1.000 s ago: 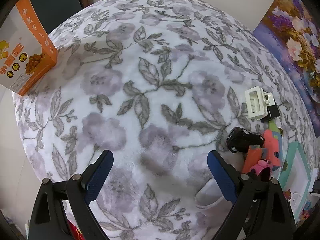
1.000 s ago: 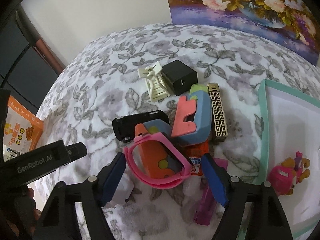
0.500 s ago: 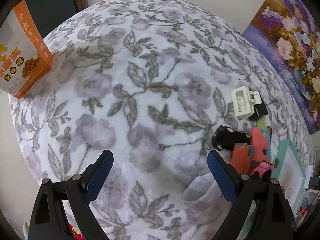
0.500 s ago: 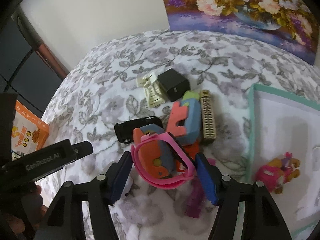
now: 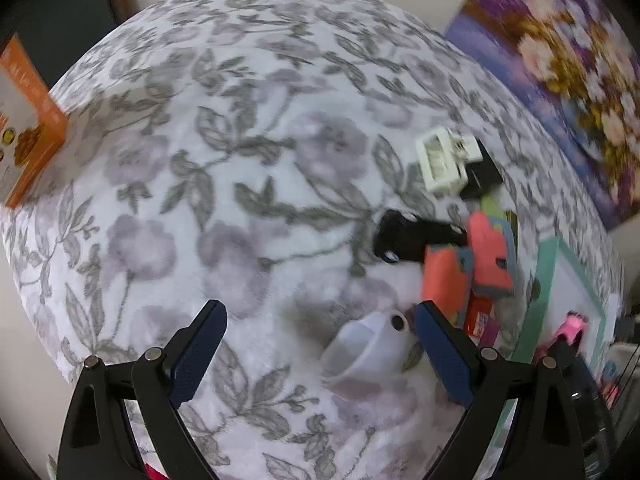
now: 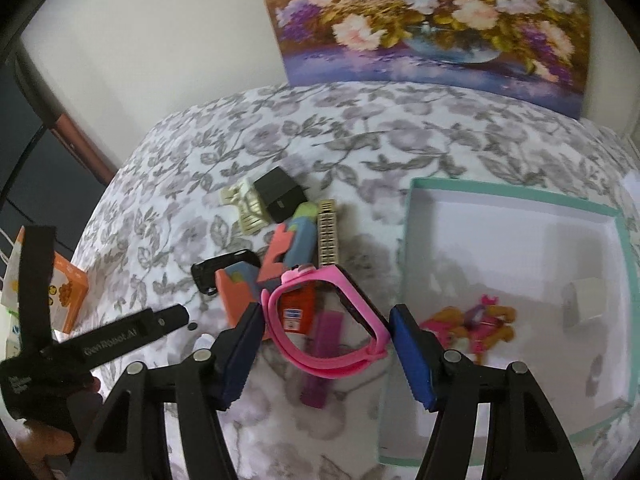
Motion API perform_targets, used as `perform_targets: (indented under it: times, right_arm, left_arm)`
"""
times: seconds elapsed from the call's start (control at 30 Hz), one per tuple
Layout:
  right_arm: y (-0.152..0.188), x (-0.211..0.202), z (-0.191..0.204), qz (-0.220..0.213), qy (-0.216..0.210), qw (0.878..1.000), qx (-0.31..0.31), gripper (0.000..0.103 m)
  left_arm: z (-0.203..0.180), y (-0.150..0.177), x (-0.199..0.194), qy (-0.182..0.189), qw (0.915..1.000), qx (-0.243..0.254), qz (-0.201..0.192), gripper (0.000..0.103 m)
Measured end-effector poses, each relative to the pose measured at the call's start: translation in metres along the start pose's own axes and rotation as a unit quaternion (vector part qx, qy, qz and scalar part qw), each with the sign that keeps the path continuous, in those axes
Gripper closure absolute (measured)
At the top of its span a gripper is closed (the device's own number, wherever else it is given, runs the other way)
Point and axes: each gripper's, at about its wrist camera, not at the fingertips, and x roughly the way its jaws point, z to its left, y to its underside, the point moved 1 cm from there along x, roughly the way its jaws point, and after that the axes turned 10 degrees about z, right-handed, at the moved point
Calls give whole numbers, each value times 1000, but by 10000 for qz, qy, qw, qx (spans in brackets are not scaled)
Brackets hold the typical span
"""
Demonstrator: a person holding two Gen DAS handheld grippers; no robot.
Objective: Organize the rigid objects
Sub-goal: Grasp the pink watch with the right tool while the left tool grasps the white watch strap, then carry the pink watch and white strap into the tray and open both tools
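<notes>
My right gripper (image 6: 326, 320) is shut on a pink watch (image 6: 332, 368), its pads pressing the strap from both sides. The watch hangs above a pile on the floral cloth: a black toy car (image 6: 224, 268), orange and blue foam pieces (image 6: 296, 240), a gold patterned bar (image 6: 329, 236), a cream hair clip (image 6: 248, 208), a black charger (image 6: 280, 196) and a purple piece (image 6: 324, 356). To the right lies a teal box (image 6: 516, 196) holding a pink toy (image 6: 476, 320) and a small white block (image 6: 586, 304). My left gripper (image 5: 320, 312) is open over the cloth, with a white cup (image 5: 368, 352) just inside its right finger.
An orange carton (image 5: 36, 148) stands at the cloth's left edge. A flower painting (image 6: 432, 20) leans on the wall behind. The left gripper's black body (image 6: 120, 332) reaches in from the left in the right wrist view. Bare floral cloth (image 5: 200, 160) fills the left half.
The right gripper's jaws narrowed onto the pink watch, then rose with it and shifted toward the teal box. The left gripper slid toward the pile, so the white cup shows more fully.
</notes>
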Motion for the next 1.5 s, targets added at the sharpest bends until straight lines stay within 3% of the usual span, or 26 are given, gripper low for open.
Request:
perform_targets:
  times: [0.3,0.5,0.57,0.7,0.87,1.17,1.5]
  right_arm:
    - [7,-14,-29,-38,110,9996,245,36]
    - [11,-23,-44,-65,207,9993,294,36]
    - [13,-25,-51,-63,235,9991,338,36]
    - [16,-30,-65,-72,258,9987,440,36]
    - [18,-36,-77,-100,183,9979,613,36]
    - [19,-42,-85,-142,19,9972,731,36]
    - [22,-51,-107,-207,30,9945,1026,36]
  left_arm:
    - [-33,10,27,-447,9963,653,326,9]
    - [-41,14,41,-668,9933,813,485,15]
    - [-43,14,44,-708,9926,849,500,29]
    - [-48,16,43,-761,9920,905,445,36]
    - [-65,24,37,-774,9914,981,379,62]
    - [-72,31,18,-718,9931,891,265,62]
    - [-94,43,-43,-623,9918,954,-579,62]
